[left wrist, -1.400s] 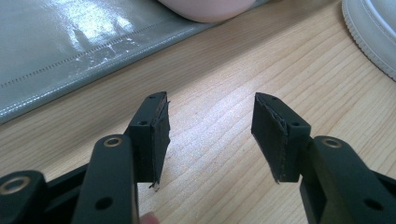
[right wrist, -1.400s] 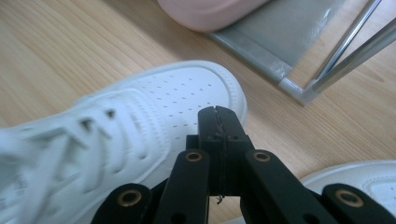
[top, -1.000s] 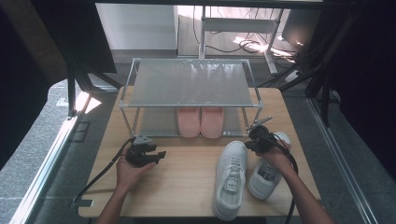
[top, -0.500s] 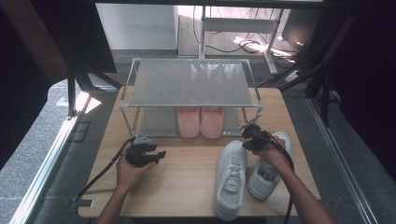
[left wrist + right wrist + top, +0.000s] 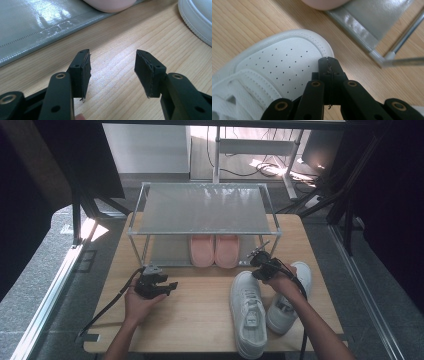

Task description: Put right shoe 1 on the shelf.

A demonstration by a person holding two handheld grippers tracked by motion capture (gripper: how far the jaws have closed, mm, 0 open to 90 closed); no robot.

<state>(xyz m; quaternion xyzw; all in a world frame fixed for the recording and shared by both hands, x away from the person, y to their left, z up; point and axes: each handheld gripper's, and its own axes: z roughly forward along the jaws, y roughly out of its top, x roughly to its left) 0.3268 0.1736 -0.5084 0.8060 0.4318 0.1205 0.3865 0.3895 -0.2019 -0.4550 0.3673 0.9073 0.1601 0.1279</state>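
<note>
Two white sneakers lie on the wooden table at the right: one sneaker [image 5: 248, 312] points toward the rack, the other sneaker [image 5: 289, 297] lies beside it under the person's right forearm. My right gripper [image 5: 258, 259] is shut and empty, hovering over the toe of the nearer white sneaker [image 5: 282, 67], jaws pressed together [image 5: 328, 65]. My left gripper [image 5: 170, 285] rests low over bare wood at the left, open with nothing between its pads [image 5: 112, 67]. A pair of pink shoes [image 5: 215, 251] sits on the lower shelf of the metal rack [image 5: 205, 209].
The rack's grey lower shelf [image 5: 37, 27] lies just ahead of the left gripper, and its leg and rail [image 5: 387, 56] stand close to the right gripper. Bare table [image 5: 200, 310] stretches between the two hands. Dark stands and cables surround the table.
The right gripper has slid left, from over the outer sneaker's toe toward the inner sneaker's toe near the rack's leg. The left gripper has stayed where it was.
</note>
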